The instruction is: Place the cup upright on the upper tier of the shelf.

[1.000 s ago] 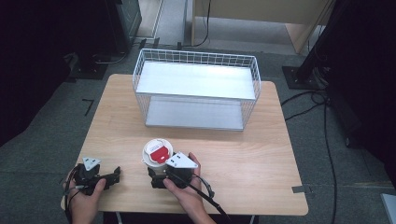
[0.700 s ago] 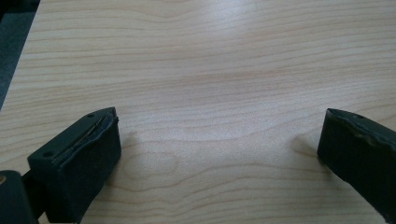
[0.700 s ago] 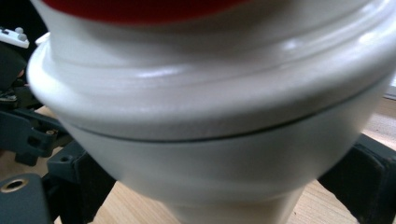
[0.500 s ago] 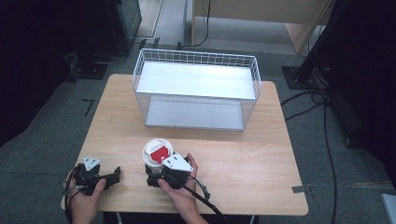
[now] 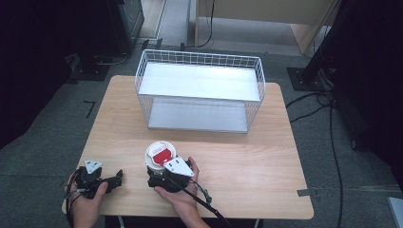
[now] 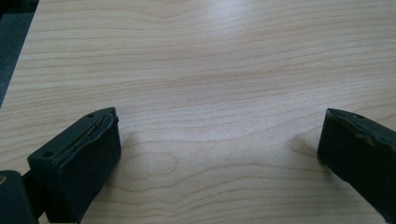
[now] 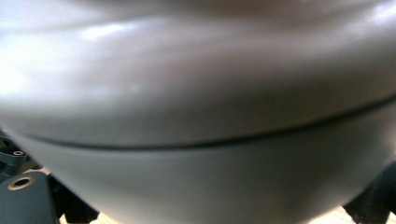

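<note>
A light wooden table (image 5: pixel 266 156) carries a white wire basket (image 5: pixel 199 90) at its far middle, standing with a white shelf across its upper part and a pale floor below. Near the front edge, a little left of centre, stands a round white container with a red label on its lid (image 5: pixel 159 156). The right gripper (image 5: pixel 161 172) sits just on the near side of this container, held in the person's right hand (image 5: pixel 178 192), with its grey three-cornered plate on top and its black cable trailing off toward the near right. In the right gripper view the container's curved white wall (image 7: pixel 196 116) presses up very close to the camera, blurred, with a thin dark seam running across it and the black jaw parts showing low at both lower corners; the jaws stand on either side of the container, but whether they press on it cannot be told. The left gripper (image 5: pixel 111 179) lies at the near left corner of the table, well apart from the container, held in the left hand (image 5: pixel 85 202) and pointing to the right. In the left gripper view its jaws (image 6: pixel 219 154) are spread wide, low over bare wood grain, with nothing between them.
</note>
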The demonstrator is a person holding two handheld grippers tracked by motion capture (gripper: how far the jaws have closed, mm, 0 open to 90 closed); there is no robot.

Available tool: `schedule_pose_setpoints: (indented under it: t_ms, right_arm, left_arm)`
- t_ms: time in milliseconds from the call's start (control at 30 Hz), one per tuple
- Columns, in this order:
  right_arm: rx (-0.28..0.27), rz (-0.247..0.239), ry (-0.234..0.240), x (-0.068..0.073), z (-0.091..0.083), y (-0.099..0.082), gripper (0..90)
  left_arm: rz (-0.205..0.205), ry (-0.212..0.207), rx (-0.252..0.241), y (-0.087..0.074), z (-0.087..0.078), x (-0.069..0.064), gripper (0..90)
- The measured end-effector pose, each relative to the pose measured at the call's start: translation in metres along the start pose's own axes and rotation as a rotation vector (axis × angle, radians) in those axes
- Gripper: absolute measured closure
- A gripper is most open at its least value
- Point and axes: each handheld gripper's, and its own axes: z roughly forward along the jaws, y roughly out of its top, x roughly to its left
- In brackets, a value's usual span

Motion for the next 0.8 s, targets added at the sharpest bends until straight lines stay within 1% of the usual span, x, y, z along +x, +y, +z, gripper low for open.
schedule_pose_setpoints:
  t_ms: [233, 433, 467, 533, 667, 733, 800]
  right_arm:
    - [-0.021, -0.048, -0.015, 0.0021, -0.0018, -0.001, 11.3]
    - [-0.028, -0.058, -0.014, 0.0023, -0.0026, -0.0019, 11.7]
    - [-0.028, -0.06, -0.006, 0.0028, -0.003, -0.002, 11.8]
    - [-0.03, -0.064, -0.005, 0.0036, -0.0039, -0.002, 11.9]
    - [-0.049, -0.073, 0.0, 0.0054, -0.0067, 0.0001, 12.0]
    - [-0.057, -0.07, 0.008, 0.0054, -0.0081, 0.002, 12.0]
    - [-0.064, -0.071, 0.005, 0.0047, -0.01, 0.0046, 12.0]
  left_arm:
    - [0.0, -0.001, -0.001, 0.0, 0.0001, -0.0001, 0.0]
    - [0.001, -0.001, -0.001, 0.0, 0.0001, -0.0001, 0.0]
    - [0.001, -0.001, -0.001, 0.0, 0.0001, -0.0001, 0.0]
    - [0.002, -0.002, -0.001, 0.0, 0.0001, 0.0, 0.0]
    - [0.002, -0.002, -0.001, 0.0, 0.0001, -0.0001, 0.0]
    - [0.001, -0.002, -0.001, 0.0, 0.0001, -0.0002, 0.0]
    - [0.002, -0.002, -0.002, 0.0, 0.0002, -0.0001, 0.0]
